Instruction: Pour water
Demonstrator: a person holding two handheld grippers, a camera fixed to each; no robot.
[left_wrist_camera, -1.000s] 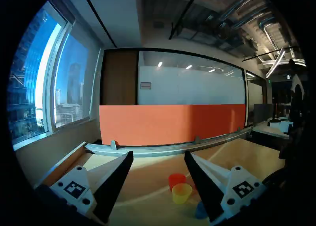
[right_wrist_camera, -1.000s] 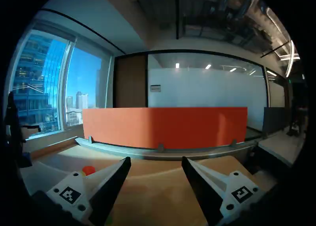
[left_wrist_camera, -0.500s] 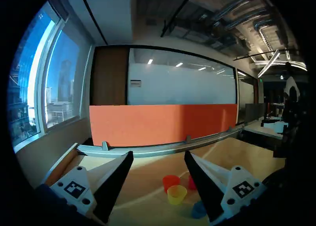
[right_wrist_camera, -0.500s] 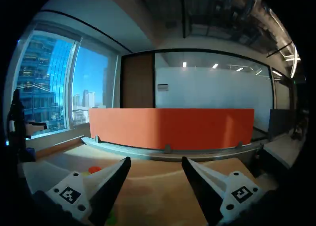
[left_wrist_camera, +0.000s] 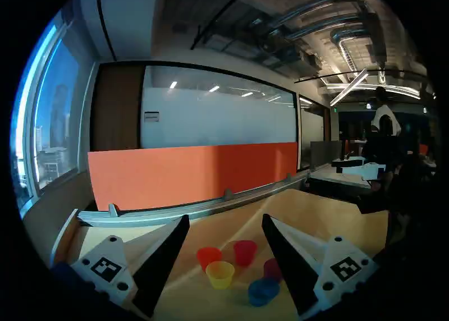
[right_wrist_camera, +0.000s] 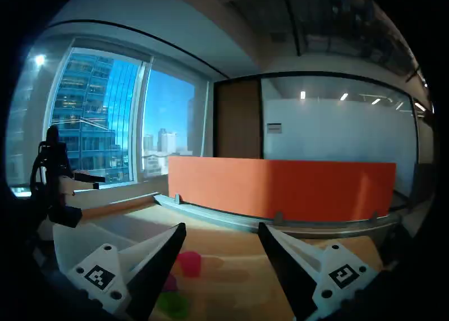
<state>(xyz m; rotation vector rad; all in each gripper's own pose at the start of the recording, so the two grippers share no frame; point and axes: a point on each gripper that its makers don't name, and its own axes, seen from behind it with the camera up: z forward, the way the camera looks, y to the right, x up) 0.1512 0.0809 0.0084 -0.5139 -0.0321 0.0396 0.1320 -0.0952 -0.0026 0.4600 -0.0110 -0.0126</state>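
Observation:
Several small plastic cups stand on the wooden table [left_wrist_camera: 331, 209]. Between the fingers of my left gripper [left_wrist_camera: 224, 217], farther off, I see an orange cup [left_wrist_camera: 209, 257], a red cup [left_wrist_camera: 244, 252], a yellow cup [left_wrist_camera: 220, 274], a blue cup [left_wrist_camera: 262, 291] and a magenta cup [left_wrist_camera: 273, 269]. This gripper is open and holds nothing. My right gripper [right_wrist_camera: 221, 225] is also open and empty above the table. Beyond its left finger stand a magenta cup [right_wrist_camera: 189, 263] and a green cup [right_wrist_camera: 173, 304]. The left gripper's dark body [right_wrist_camera: 53, 178] appears at the far left of the right gripper view.
An orange partition [left_wrist_camera: 191, 172] on a metal rail [left_wrist_camera: 168, 211] closes the table's far edge. Tall windows [right_wrist_camera: 106, 136] run along the left side. Another desk [left_wrist_camera: 351, 172] with a person [left_wrist_camera: 384, 133] lies at the far right.
The left gripper view swung right, so the cups slid left and the blue and magenta ones came fully into sight. The right gripper view swung left, bringing magenta and green cups into view. Both grippers stayed open.

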